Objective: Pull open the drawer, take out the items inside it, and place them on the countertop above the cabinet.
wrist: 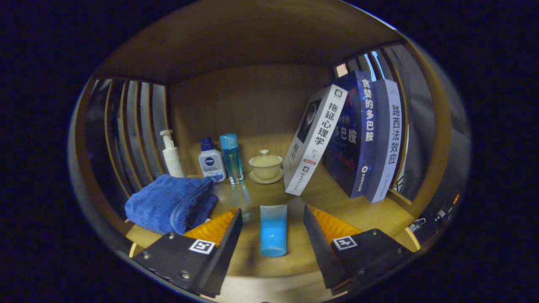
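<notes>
Tool [273,229] nearest: fingers spread wide, nothing pinched. Blue tube [273,230] lies flat between them on the bench [358,210], near its front edge, touching neither finger as far as I can tell.

Same gripper view, further in:
- Folded blue towel [170,204] at the front-left corner, just beside the left finger.
- Along the back edge, left to right: white pump bottle [172,155], small white bottle with blue cap [211,162], clear blue bottle [232,158], lidded cup on saucer [265,166].
- Right side: three books [358,139] standing and leaning left; the white one's foot sits near the cup.
- Slatted side walls and a wooden top panel close the space in.

Step, my read: the tube looks like a drawer item now set on the countertop, so this is the release end of a placing step, or possibly the tool lining up on it. Can't tell which from one frame. The drawer isn't visible here, so I can't judge how many items remain.

Next move, if it's a release: back the tool straight out along its own axis, fingers kept wide so neither drags the tube. Watch the towel on the left; it's close enough to snag. Then down to the drawer for whatever's left.
</notes>
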A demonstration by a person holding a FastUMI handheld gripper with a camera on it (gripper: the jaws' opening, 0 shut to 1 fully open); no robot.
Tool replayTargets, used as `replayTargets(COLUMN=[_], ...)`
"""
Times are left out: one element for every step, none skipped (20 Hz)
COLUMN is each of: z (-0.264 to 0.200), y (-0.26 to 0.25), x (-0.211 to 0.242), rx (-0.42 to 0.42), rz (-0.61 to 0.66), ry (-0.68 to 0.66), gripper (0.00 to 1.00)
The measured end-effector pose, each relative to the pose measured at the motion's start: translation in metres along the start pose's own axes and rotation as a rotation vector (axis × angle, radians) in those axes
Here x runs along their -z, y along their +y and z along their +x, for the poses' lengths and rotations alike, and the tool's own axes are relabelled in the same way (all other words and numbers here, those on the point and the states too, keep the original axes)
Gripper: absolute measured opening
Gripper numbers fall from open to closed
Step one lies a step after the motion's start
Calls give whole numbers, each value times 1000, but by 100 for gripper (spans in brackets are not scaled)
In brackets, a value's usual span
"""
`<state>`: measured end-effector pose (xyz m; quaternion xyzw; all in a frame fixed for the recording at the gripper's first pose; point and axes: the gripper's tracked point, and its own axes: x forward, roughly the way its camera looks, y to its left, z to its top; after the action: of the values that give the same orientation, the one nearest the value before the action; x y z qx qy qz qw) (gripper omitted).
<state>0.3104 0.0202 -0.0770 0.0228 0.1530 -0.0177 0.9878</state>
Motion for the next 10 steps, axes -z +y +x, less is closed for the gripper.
replayTargets(z=[-11, -22, -34, -45, -58, -70, -84, -98, -113, -128], y=[1, 0, 2, 7, 9, 11, 14, 17, 20, 23], x=[-3, -5, -6, -8, -7, -8, -8, -8, -7, -6], rx=[6, 13, 12, 1, -4, -6, -12, -15, -17, -25], rz=[-13, -24, -31, -36, -43, -48, -55, -61, -62, -69], ry=[-6, -13, -19, -23, -20, -24, -26, -29, -35, -41], gripper=[90, 95, 99, 99, 100, 100, 100, 100, 100, 100])
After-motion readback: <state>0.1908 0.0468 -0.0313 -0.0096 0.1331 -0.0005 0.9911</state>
